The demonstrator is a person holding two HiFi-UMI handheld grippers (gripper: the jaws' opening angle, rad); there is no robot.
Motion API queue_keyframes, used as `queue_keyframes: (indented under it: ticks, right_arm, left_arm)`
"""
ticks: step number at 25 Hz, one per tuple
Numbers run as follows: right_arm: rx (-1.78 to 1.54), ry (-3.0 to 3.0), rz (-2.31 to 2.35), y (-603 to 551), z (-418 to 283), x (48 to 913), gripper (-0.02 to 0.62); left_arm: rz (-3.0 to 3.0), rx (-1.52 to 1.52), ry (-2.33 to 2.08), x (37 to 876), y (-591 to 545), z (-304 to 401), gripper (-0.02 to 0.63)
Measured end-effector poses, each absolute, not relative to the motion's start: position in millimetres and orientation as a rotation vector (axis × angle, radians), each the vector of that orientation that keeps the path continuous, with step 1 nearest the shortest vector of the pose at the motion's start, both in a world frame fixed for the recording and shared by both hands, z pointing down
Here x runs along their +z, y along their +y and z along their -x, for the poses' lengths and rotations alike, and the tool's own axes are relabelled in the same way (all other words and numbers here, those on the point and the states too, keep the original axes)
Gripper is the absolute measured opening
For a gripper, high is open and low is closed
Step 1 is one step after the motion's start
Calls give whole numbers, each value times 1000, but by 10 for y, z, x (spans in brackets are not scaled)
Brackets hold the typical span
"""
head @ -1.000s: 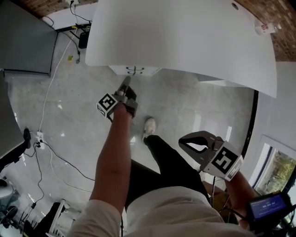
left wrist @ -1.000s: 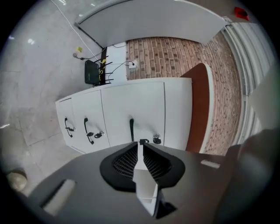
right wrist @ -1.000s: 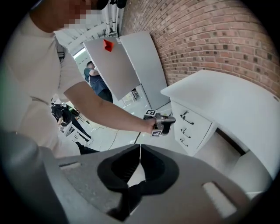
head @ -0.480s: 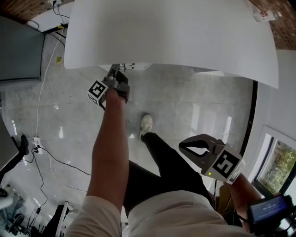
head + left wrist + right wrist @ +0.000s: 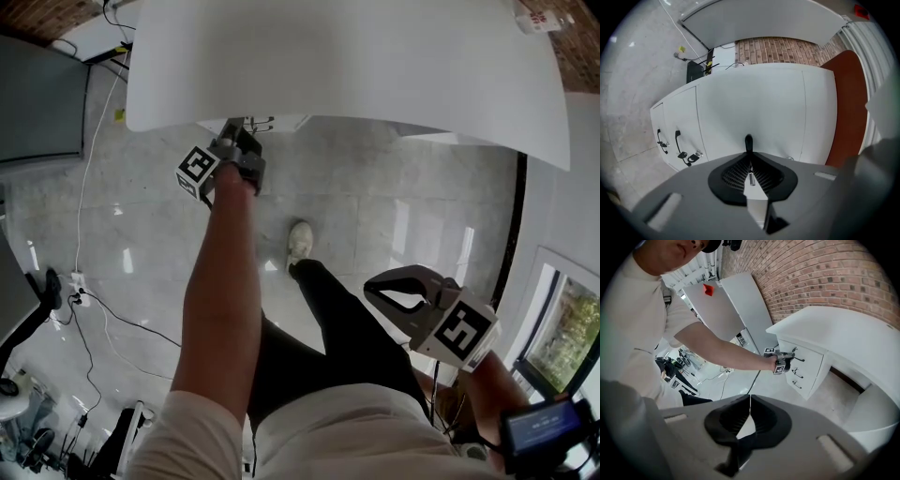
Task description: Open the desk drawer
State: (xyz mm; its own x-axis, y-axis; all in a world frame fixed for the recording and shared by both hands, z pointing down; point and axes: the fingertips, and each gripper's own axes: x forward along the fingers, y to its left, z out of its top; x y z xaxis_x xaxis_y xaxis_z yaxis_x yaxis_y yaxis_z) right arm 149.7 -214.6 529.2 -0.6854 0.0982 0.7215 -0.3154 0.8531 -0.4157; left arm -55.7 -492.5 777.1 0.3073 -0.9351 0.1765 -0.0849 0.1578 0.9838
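Note:
The white desk (image 5: 347, 66) fills the top of the head view, with its drawer unit (image 5: 274, 122) just under the front edge. My left gripper (image 5: 234, 128) reaches level to that unit, fingertips tucked under the desk edge. In the left gripper view its jaws (image 5: 749, 157) are closing around a black drawer handle (image 5: 748, 142), whose end sticks out beyond the pads. The right gripper view shows the drawer unit (image 5: 806, 369) with my left gripper (image 5: 787, 355) at a handle on its front. My right gripper (image 5: 368, 289) hangs low by my hip, shut and empty (image 5: 750, 399).
Two more black handles (image 5: 678, 140) sit on the unit's neighbouring front. My shoe (image 5: 299, 239) stands on the grey tiled floor below the desk. Cables (image 5: 103, 319) trail across the floor at left, beside a dark panel (image 5: 42, 103). A bottle (image 5: 539, 19) lies on the desk's far right.
My left gripper has moved forward from the open floor to the drawer unit under the desk edge. The right gripper has stayed about where it was.

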Motion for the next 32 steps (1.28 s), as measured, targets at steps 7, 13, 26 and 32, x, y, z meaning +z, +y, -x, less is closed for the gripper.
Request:
queue_keyframes:
  ticks: [7,13,26,32]
  right_arm:
    - [695,-2262,-179,-2083,-1370,5261,6]
    - [707,-2275,-193,-2015,-1226,5251,6]
    - [743,-2302,-183,-1931,-1004,5190,6]
    - [748,-2296,-164,-1893,-981,5190,6]
  left_arm:
    - [-1261,-800,-1067,7753,-4684,493,31]
    - [-1252,-790,-1055,7760,-4407,528,29]
    - [-1225,-759,-1020,7779,-3911,450,29]
    - [-1236,-750,-1006,7789,-3779,437,29]
